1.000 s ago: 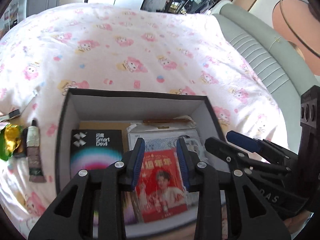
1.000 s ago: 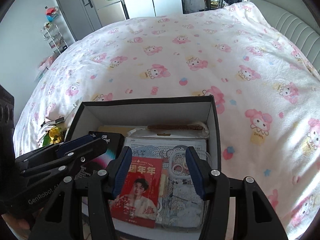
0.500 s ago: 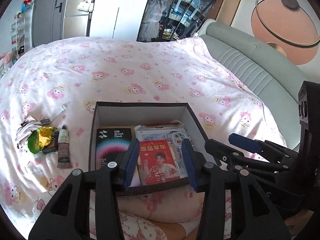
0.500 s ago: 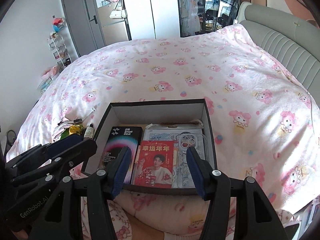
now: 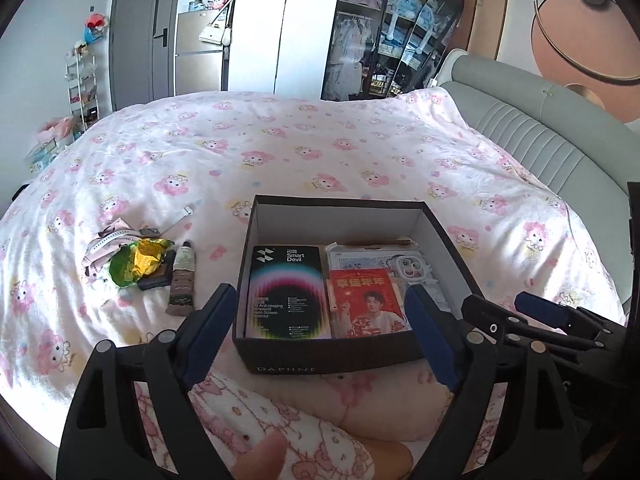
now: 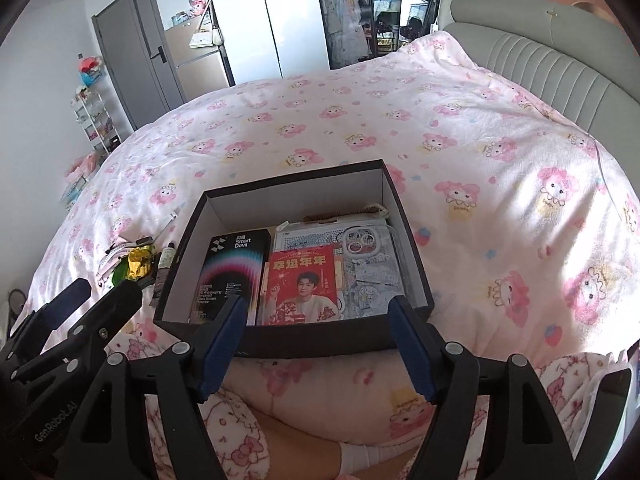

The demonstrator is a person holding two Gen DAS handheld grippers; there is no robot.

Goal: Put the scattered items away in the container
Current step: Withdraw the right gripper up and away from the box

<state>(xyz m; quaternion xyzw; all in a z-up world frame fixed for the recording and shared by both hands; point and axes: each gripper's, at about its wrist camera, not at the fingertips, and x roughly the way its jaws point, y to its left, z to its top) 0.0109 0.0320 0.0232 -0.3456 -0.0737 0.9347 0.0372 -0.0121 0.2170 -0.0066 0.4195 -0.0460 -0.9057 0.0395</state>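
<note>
**Both claws wide and empty over a part-filled box**

Currently the dark box (image 5: 340,356) sits on the pink cartoon-print bed cover (image 5: 280,160), near the bed's front edge, its white inside open to both cameras. Inside it, a black "Smart Devil" package (image 5: 286,292) lies flat along the left wall. Just beside that, to the right, lies a red card with a young man's portrait (image 5: 366,302), resting on a pale printed sheet (image 6: 308,234). A phone case with a ringed camera cutout (image 6: 370,260) lies along the right wall, and a brown comb-like strip (image 6: 326,216) sits by the far wall.

Left of the box, still on the cover, a small heap remains: a brown tube (image 5: 182,280) lying close to the box's left side, a crumpled green and yellow wrapper (image 5: 136,258) touching a dark flat item beneath it, and a pink watch strap (image 5: 110,240) behind those. A thin white strap piece (image 5: 186,213) lies a little apart, farther back.

The left claw (image 5: 320,332) hangs above the near edge of the box, fingers spread wide with nothing between them. The right claw (image 6: 320,344) hovers just beside it to the right, likewise spread wide and holding nothing. A grey padded headboard (image 5: 540,136) curves along the right side of the bed.
</note>
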